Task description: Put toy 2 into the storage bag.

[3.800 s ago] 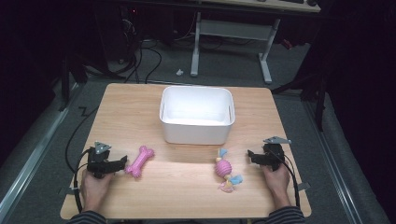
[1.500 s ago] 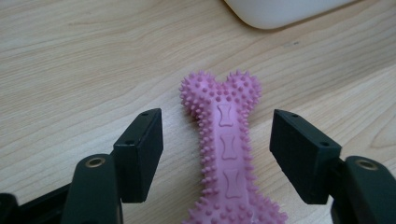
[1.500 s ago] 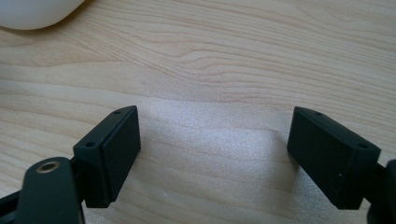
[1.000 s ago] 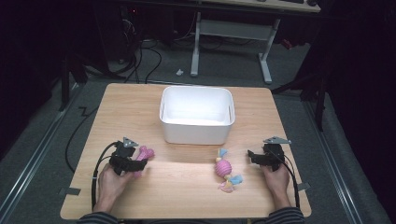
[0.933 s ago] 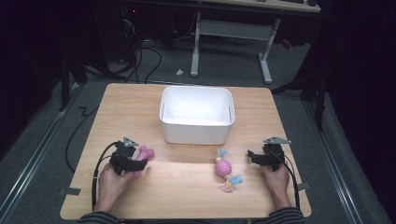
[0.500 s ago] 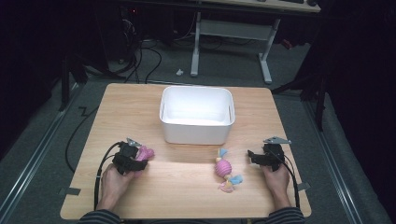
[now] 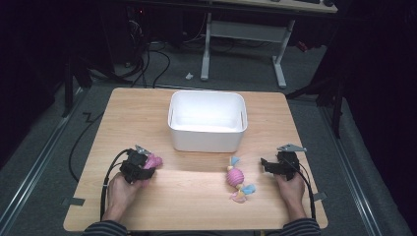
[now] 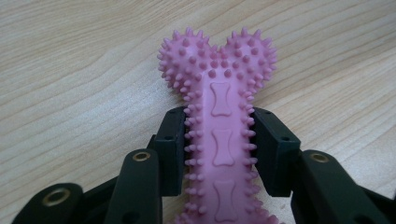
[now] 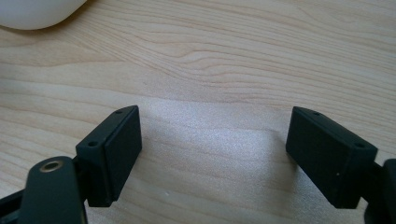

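A pink spiky rubber bone (image 8: 219, 88) lies flat on the wooden table (image 7: 196, 204) at the front left. My left gripper (image 8: 219, 135) is shut on its shaft, both pads pressing the spikes; its jaws have just been closing onto it. From above, the left gripper (image 7: 146, 165) covers most of the bone (image 7: 154, 160). My right gripper (image 7: 266, 164) rests at the front right. In its own view the right gripper (image 9: 212, 140) is open over bare wood; its jaws have just closed a little, with nothing between them.
A white plastic bin (image 7: 206, 136) stands at the table's middle back, seemingly empty. A pink ball toy with blue and yellow rope ends (image 7: 236, 178) lies left of the right gripper. Bare wood runs between the two hands.
The left hand has come in from the table's left edge to the bone, which lay free before and now sits between its jaws. The right hand has kept still.
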Available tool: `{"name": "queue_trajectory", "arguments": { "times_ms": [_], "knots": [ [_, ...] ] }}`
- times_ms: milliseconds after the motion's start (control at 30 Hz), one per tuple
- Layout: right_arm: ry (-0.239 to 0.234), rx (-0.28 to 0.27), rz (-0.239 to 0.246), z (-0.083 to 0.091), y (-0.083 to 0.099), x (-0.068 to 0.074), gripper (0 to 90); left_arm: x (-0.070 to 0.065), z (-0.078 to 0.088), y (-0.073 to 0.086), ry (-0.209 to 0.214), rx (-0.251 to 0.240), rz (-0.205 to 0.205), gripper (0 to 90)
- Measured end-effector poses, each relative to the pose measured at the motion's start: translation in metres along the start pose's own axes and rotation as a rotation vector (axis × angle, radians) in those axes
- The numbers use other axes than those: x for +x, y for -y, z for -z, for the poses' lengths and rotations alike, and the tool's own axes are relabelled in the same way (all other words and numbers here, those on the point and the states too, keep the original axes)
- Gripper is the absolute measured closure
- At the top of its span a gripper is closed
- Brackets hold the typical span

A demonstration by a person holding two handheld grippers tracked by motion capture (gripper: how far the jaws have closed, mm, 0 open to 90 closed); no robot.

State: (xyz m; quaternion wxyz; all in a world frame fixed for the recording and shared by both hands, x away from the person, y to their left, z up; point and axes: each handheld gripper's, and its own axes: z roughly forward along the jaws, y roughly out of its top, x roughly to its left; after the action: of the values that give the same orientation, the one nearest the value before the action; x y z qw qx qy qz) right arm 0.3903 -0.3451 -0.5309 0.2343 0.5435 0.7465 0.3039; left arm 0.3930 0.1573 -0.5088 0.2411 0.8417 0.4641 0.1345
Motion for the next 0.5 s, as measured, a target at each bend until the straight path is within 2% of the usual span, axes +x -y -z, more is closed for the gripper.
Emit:
{"name": "queue_trajectory", "arguments": {
  "times_ms": [167,367,500],
  "knots": [
    [-0.002,-0.001,0.001,0.0,0.0,0.0,19.1,-0.002,0.001,-0.001,0.002,-0.005,-0.01,58.5],
    [-0.001,-0.001,0.001,0.0,0.0,0.0,19.1,-0.003,0.006,-0.003,0.051,-0.023,-0.01,58.5],
    [-0.002,-0.001,0.001,0.0,0.0,0.0,19.1,-0.003,0.01,-0.006,0.057,-0.033,-0.012,58.4]
  ]
}}
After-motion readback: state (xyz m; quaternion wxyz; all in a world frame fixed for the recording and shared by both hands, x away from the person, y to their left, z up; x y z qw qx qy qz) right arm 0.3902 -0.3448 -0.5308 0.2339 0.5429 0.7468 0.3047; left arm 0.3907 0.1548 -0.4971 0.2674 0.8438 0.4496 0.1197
